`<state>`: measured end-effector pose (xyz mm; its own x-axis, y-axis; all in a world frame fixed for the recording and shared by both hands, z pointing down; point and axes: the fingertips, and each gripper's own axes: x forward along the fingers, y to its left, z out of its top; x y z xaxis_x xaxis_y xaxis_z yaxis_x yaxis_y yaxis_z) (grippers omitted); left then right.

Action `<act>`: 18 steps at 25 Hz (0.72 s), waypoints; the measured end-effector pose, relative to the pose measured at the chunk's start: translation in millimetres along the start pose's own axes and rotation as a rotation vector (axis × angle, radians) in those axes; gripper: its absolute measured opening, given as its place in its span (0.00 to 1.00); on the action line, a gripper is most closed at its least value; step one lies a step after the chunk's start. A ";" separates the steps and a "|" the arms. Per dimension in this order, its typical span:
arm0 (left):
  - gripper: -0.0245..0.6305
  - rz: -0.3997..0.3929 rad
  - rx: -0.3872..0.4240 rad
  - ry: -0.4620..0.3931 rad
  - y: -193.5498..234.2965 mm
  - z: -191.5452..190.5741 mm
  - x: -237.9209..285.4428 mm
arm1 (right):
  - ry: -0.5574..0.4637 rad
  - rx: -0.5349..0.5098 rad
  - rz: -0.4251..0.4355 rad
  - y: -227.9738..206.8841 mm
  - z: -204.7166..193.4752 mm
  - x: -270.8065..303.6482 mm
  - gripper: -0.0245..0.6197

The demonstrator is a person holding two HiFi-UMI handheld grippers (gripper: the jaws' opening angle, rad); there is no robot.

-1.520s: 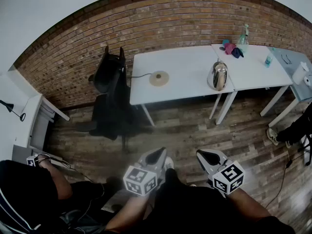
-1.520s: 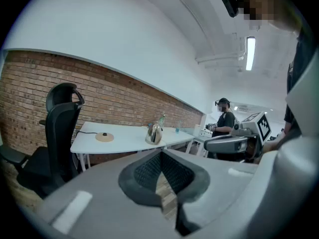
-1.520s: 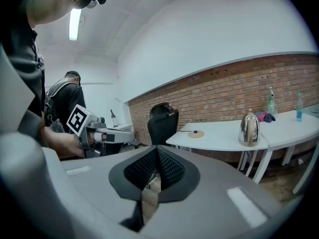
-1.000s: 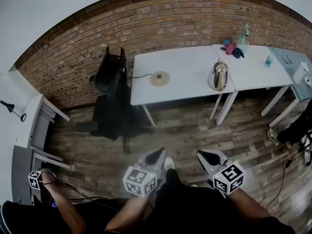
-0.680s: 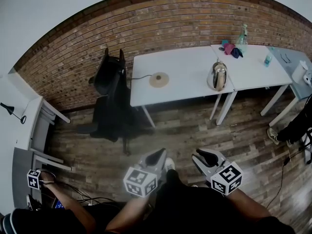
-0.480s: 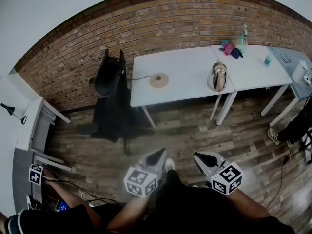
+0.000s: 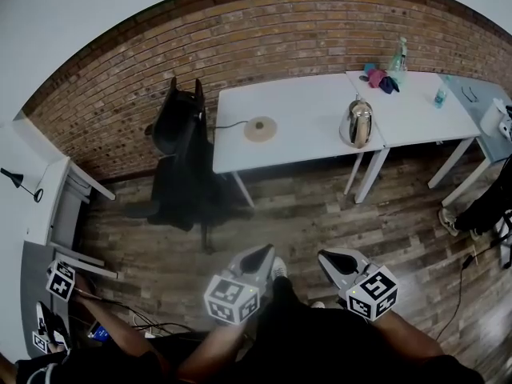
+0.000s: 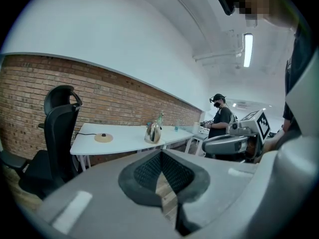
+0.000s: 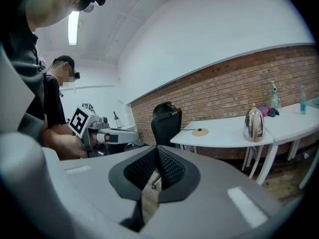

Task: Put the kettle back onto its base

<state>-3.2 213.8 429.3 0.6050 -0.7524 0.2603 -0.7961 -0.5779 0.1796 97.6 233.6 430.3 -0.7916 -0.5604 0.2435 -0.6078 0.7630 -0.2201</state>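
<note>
Far ahead, the kettle (image 7: 358, 125) stands on the table (image 7: 304, 102), right of its base (image 7: 261, 128); my right gripper (image 7: 334, 259) lies nearer it than my left gripper (image 7: 259, 255), both with jaws together, empty.

Room fittings, as seen.

- Wall (image 7: 264, 38): red-brown brick along the far side, with a plain white wall (image 8: 99, 44) above it.
- Floor (image 7: 320, 214): wooden planks in mixed brown tones.
- Tables: two white ones stand end to end against the brick, a left table (image 7: 308, 106) and a right table (image 7: 416, 114). A pale grey-blue table (image 7: 480, 106) stands at the far right.
- Chair (image 7: 180, 146): black, high-backed office type, near the left table's outer end.
- Desk (image 7: 28, 198): white, at the left edge, carrying a black lamp (image 7: 18, 176).
- Ceiling light (image 8: 247, 49): one long strip, lit.
</note>
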 end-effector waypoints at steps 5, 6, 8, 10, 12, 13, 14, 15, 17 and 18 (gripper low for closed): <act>0.04 -0.013 0.010 0.000 -6.1 -0.9 3.8 | -0.002 0.004 -0.011 -3.3 -4.0 -5.7 0.08; 0.04 -0.015 0.012 -0.001 -7.5 -1.6 4.6 | -0.004 0.003 -0.011 -3.6 -5.0 -6.4 0.08; 0.04 -0.019 0.018 -0.002 -9.1 -1.1 5.8 | -0.008 0.001 -0.010 -3.6 -5.2 -7.0 0.08; 0.04 -0.021 0.024 -0.001 -8.9 1.2 6.6 | -0.007 0.001 -0.009 -3.6 -3.6 -6.5 0.08; 0.04 -0.020 0.030 0.002 -7.1 2.0 7.9 | -0.005 -0.001 -0.009 -3.7 -2.6 -5.0 0.08; 0.04 -0.018 0.032 0.006 -5.8 1.5 8.6 | -0.003 -0.006 -0.010 -4.0 -2.4 -4.1 0.08; 0.04 -0.017 0.032 0.009 -4.8 0.9 9.2 | 0.000 -0.013 -0.011 -4.4 -2.4 -3.3 0.08; 0.04 -0.016 0.030 0.012 -4.1 0.2 9.7 | 0.003 -0.019 -0.012 -4.7 -2.6 -2.6 0.08; 0.04 -0.015 0.027 0.017 -4.1 -1.0 9.9 | 0.007 -0.023 -0.011 -4.8 -3.1 -1.8 0.08; 0.04 -0.016 0.026 0.018 -4.6 -1.4 9.8 | 0.008 -0.021 -0.010 -4.8 -3.2 -1.5 0.08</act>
<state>6.4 209.5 432.4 0.6171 -0.7372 0.2750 -0.7854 -0.5982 0.1589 101.9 231.8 434.0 -0.7852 -0.5651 0.2532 -0.6138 0.7644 -0.1976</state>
